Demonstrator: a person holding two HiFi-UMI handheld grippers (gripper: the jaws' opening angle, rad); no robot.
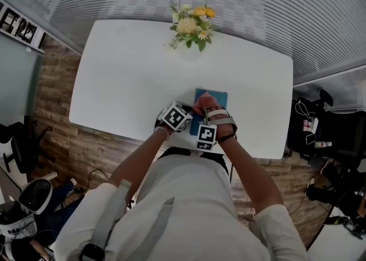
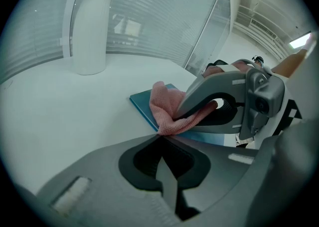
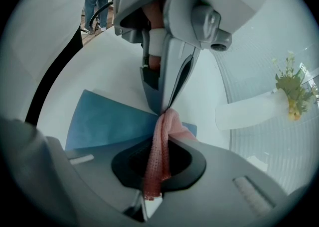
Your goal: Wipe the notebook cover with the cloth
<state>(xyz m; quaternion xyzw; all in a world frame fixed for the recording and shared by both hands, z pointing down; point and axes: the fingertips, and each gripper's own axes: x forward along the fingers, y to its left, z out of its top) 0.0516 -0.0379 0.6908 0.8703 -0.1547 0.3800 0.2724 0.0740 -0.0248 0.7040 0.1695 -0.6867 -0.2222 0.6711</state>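
A blue notebook (image 1: 219, 97) lies flat near the front edge of the white table (image 1: 131, 76), with a pink cloth (image 1: 204, 103) on its left part. In the right gripper view, my right gripper (image 3: 160, 144) is shut on the cloth (image 3: 162, 156), which runs up between its jaws and over the notebook (image 3: 104, 119). My left gripper (image 2: 162, 139) is shut. Its tips rest at the cloth's corner (image 2: 167, 124) and the notebook's near corner (image 2: 142, 104). I cannot tell whether they pinch the cloth. The two grippers meet tip to tip over the notebook.
A white vase (image 2: 89, 32) with yellow and white flowers (image 1: 191, 25) stands at the far edge of the table. Bare tabletop spreads left and right of the notebook. The table's front edge runs just under my hands. Chairs and bags stand on the floor around.
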